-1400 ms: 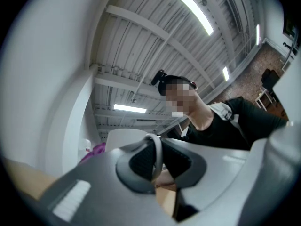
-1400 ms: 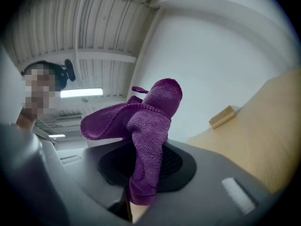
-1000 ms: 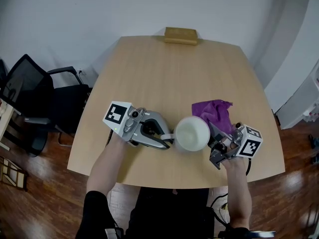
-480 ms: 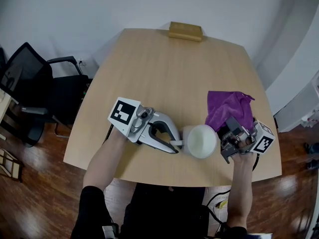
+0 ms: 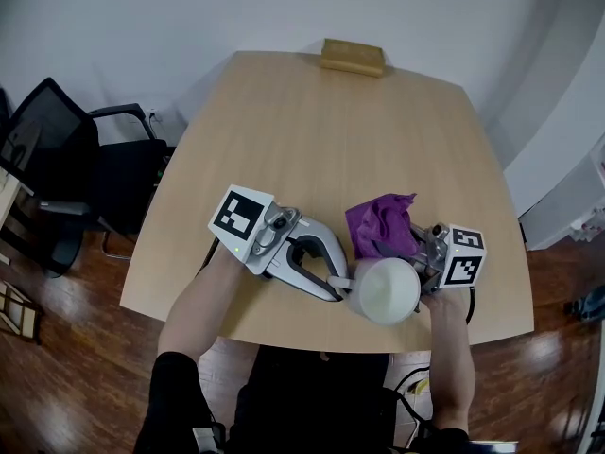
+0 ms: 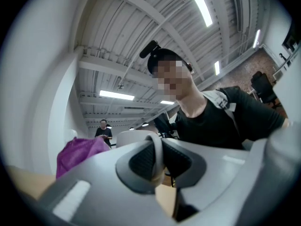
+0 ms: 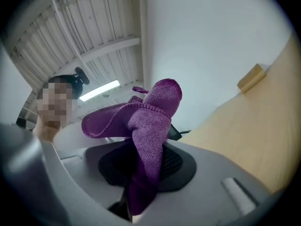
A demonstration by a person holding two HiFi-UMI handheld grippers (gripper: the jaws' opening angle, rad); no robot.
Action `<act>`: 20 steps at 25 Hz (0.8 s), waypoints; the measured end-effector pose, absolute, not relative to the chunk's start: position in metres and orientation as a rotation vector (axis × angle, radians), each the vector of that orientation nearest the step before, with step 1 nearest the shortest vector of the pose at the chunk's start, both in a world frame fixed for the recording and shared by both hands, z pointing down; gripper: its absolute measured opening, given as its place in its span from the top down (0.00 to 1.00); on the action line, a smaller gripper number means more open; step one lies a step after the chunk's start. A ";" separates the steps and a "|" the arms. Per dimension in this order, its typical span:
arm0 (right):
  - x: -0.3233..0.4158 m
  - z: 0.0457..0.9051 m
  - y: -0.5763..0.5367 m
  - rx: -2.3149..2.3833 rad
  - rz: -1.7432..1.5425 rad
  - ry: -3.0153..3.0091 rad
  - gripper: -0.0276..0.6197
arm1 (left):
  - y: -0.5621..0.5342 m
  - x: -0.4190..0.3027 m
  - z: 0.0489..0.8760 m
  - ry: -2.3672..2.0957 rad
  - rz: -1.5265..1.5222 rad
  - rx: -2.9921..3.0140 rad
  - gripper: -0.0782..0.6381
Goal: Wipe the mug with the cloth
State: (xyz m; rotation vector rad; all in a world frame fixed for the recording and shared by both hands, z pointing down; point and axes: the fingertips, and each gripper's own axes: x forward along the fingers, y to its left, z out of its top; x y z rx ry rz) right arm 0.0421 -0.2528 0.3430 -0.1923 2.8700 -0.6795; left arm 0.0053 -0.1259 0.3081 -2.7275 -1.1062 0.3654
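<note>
mug [image 5: 388, 291] at the near edge of the table [image 5: 312, 130], handle pinched in the left hand-held gripper [image 6: 157, 161]; right hand-held gripper [image 7: 141, 173] clamps the purple cloth [image 7: 150, 121] just beside it.

Head view: steeply down over counter [image 5: 284, 140]. Gripper views: low, close, tilted upward. All share purple cloth [image 5: 378, 225], 4 o'clock on counter.
</note>
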 end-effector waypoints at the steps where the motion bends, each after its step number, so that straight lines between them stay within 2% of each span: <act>1: 0.043 0.350 -0.256 -0.235 -0.689 2.883 0.83 | -0.127 0.004 0.306 -1.102 0.393 -2.730 0.81; 5: 0.068 0.320 -0.265 -0.259 -0.621 2.740 0.83 | -0.127 0.004 0.306 -1.098 0.391 -2.723 0.82; 11: 0.067 0.254 -0.236 0.072 -0.498 2.569 0.83 | -0.123 0.005 0.311 -1.152 0.330 -2.702 0.82; 15: 0.039 0.278 -0.226 0.092 -0.500 2.701 0.83 | -0.120 0.005 0.311 -1.164 0.318 -2.700 0.82; 20: 0.032 0.334 -0.247 -0.156 -0.603 2.867 0.83 | -0.116 0.004 0.305 -1.166 0.369 -2.691 0.82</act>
